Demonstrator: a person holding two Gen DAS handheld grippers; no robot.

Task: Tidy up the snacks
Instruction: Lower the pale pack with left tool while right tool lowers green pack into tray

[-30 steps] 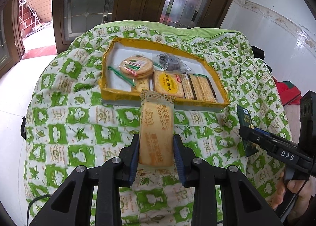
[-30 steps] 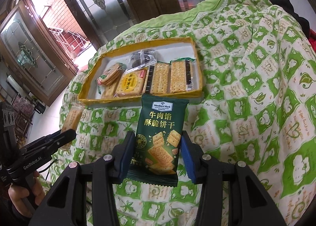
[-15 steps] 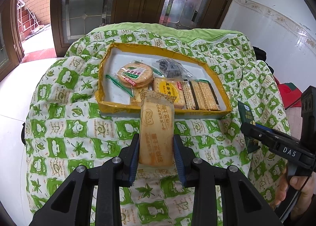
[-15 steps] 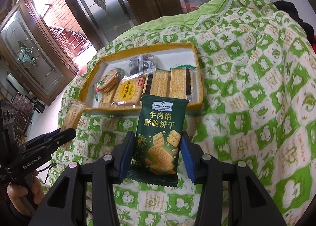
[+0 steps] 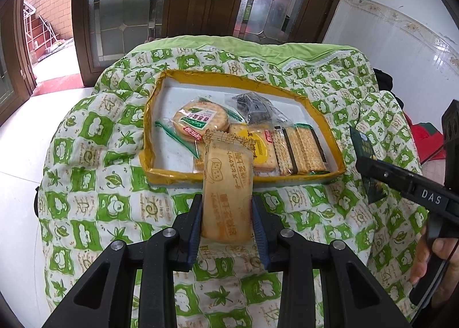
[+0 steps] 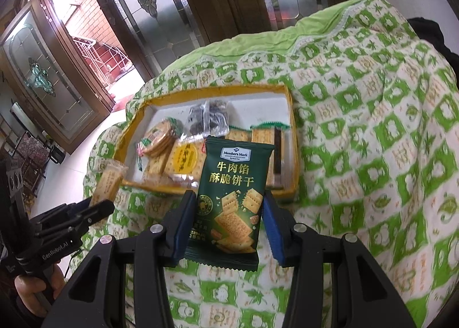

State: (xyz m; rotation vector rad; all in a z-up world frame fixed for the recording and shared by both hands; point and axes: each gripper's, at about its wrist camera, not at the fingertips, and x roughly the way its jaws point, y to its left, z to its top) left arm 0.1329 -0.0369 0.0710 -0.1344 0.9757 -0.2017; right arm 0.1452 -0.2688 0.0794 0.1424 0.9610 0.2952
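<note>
While both tongs carry a packet apiece, task judged partly done: yellow-rimmed tray (image 5: 243,177) at 12 o'clock on the green-and-white quilt (image 5: 94,184) already holding several snacks. Among them a round cracker pack (image 5: 200,123), a dark wrapped sweet (image 5: 252,105), a yellow-labelled biscuit pack (image 5: 258,147) and a row of sandwich crackers (image 5: 298,150) toward 2 o'clock. Left tongs (image 5: 228,220) closed narrowly on a tan cheese biscuit packet (image 5: 228,184), upright, its top edge overlapping the tray's near rim in this view. Right tongs (image 6: 226,220) clamped on a dark green cracker packet (image 6: 232,201), held before the tray's near wall. Left to do, by the look of it: both packets set inside, free floor showing along the far wall, at 11 and 1 o'clock. No loose snack seen on the quilt.

Against the earlier frames: tray larger and nearer in both views, grips unchanged, both packets carried forward toward it, the tan packet's top now over the rim rather than short of it.
</note>
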